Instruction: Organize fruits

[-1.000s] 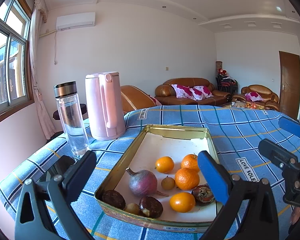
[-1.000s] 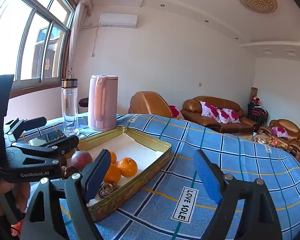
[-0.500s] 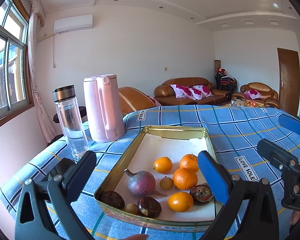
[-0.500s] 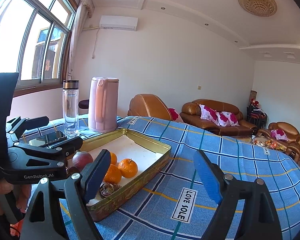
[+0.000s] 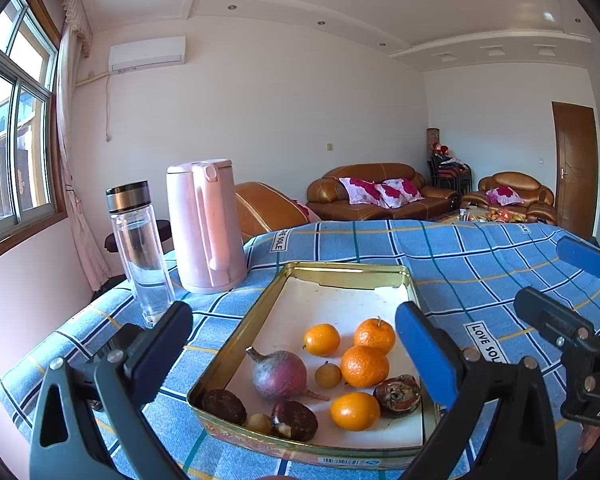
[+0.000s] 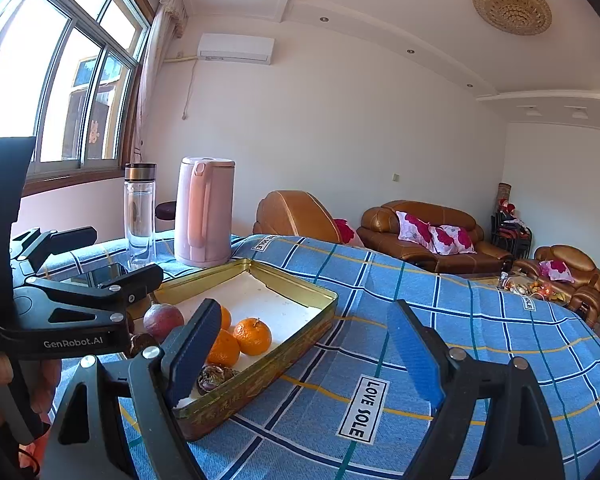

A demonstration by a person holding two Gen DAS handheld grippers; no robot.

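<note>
Both the left gripper (image 5: 296, 340) and right gripper (image 6: 300, 344) hang spread wide and empty above the blue checked tablecloth (image 6: 480, 320). Four oranges (image 5: 365, 366), a purple bulb-shaped fruit (image 5: 279, 374) and dark passion fruits (image 5: 294, 420) sit mixed in the gold rectangular tin tray's (image 5: 340, 270) near end; whether sorting is ahead or finished, I cannot tell.

Mixed fruits (image 5: 320, 376) in gold tin (image 5: 236, 344)

Table w/ blue plaid cloth (image 5: 440, 256) fills lower frame. On it: gold tin tray (image 5: 236, 344) centre-bottom, pink kettle (image 5: 204, 224) & clear bottle (image 5: 140, 252) left-centre, both upright.
</note>
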